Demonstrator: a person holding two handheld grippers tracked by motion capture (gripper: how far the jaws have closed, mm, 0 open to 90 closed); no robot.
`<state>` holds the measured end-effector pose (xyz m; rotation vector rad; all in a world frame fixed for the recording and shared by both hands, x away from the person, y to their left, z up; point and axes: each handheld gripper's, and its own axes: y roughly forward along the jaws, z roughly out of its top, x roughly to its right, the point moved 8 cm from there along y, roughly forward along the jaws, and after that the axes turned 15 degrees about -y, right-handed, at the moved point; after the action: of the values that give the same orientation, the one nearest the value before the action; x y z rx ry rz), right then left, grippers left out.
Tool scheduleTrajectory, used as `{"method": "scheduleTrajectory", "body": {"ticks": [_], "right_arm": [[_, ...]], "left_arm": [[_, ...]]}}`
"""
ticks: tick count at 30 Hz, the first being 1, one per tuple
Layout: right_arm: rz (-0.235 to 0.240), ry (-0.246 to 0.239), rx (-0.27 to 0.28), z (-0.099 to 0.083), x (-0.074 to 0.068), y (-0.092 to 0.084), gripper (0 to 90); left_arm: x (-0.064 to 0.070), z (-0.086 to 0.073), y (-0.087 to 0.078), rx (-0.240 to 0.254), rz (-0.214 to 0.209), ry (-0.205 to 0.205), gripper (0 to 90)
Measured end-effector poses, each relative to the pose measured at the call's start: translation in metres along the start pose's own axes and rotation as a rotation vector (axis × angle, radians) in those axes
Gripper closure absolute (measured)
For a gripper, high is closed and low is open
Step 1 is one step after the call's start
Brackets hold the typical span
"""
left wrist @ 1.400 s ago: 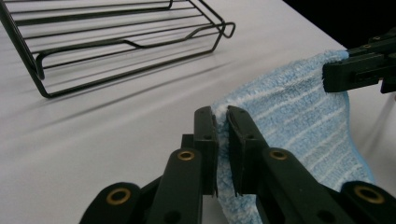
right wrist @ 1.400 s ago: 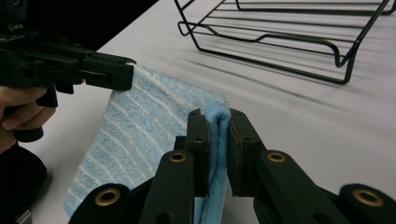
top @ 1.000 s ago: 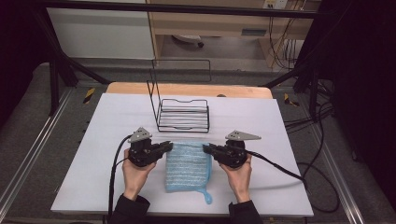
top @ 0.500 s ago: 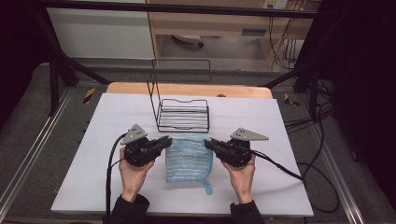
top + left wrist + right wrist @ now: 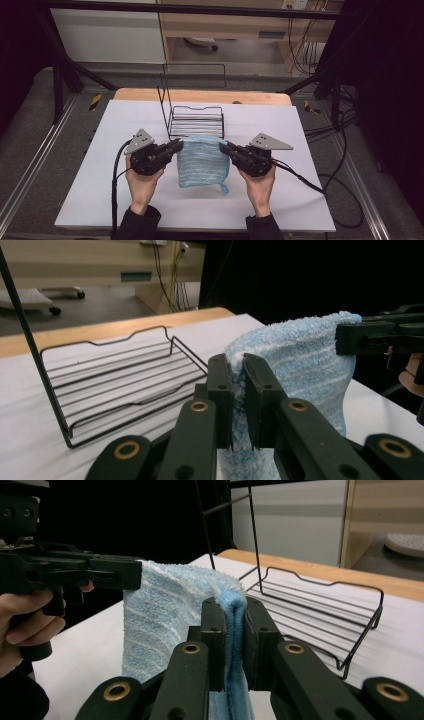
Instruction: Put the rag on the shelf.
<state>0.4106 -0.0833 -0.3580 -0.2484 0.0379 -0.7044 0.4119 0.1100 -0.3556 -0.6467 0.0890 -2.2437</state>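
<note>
A light blue striped towel (image 5: 201, 161) hangs between my two grippers above the white table (image 5: 100, 200), its lower edge trailing near the surface. My left gripper (image 5: 179, 145) is shut on the towel's upper left corner (image 5: 239, 360). My right gripper (image 5: 223, 146) is shut on the upper right corner (image 5: 233, 600). In the left gripper view the towel (image 5: 310, 360) stretches away to the other gripper's jaws at the right. From the right gripper view the towel (image 5: 165, 620) runs left to the other gripper.
A black wire rack (image 5: 196, 122) with a tall upright wire frame stands just behind the towel, seen also as the rack (image 5: 120, 385) and the rack (image 5: 320, 615). Cables trail from both grippers. A wooden strip (image 5: 200, 96) edges the table's far side.
Both grippers have risen and carried the towel's top edge up off the table; the towel, flat a second ago, now hangs upright between them.
</note>
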Motion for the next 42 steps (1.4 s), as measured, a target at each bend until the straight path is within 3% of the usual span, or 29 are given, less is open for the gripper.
{"method": "scheduleTrajectory", "body": {"ticks": [12, 28, 36, 42], "right_arm": [[-0.063, -0.056, 0.084, 0.033, 0.004, -0.004, 81.9], [-0.121, -0.106, 0.157, 0.071, 0.008, 0.001, 82.0], [-0.150, -0.121, 0.194, 0.092, 0.013, 0.002, 82.1], [-0.164, -0.139, 0.209, 0.106, 0.017, 0.004, 82.2]], "left_arm": [[0.011, 0.031, -0.003, 0.111, -0.007, 0.025, 82.3], [0.014, 0.070, -0.006, 0.202, -0.019, 0.028, 82.2], [0.016, 0.092, -0.008, 0.260, -0.057, 0.013, 82.2], [0.018, 0.106, -0.009, 0.287, -0.047, 0.026, 82.3]]}}
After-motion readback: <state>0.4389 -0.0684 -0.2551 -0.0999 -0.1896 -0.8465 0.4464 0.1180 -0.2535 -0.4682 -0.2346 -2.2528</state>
